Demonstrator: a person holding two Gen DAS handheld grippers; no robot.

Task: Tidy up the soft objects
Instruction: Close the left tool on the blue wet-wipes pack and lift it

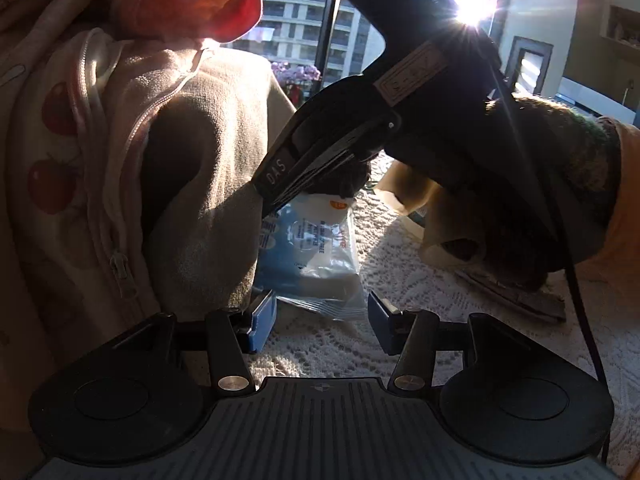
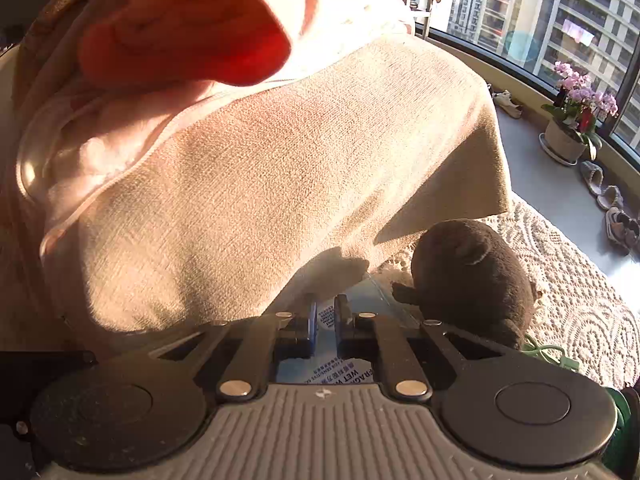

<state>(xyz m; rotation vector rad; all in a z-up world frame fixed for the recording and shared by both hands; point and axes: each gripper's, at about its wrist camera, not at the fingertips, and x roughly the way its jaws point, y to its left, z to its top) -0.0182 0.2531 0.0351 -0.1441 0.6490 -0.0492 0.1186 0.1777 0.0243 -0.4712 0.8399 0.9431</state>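
Right wrist view: right gripper [image 2: 325,322] is nearly shut, nothing visibly pinched between its pads (wet wipes pack [image 2: 334,374] lies just beneath). Dark plush toy [image 2: 472,276] sits at 2 o'clock from it, on the lace-covered desk [image 2: 580,300], long axis running toward 1 o'clock. Beige towel [image 2: 280,184] hangs at 11 o'clock. Left gripper [image 1: 322,322] is open and empty, the pack at its 12 o'clock. The right hand looks nearer the plush.
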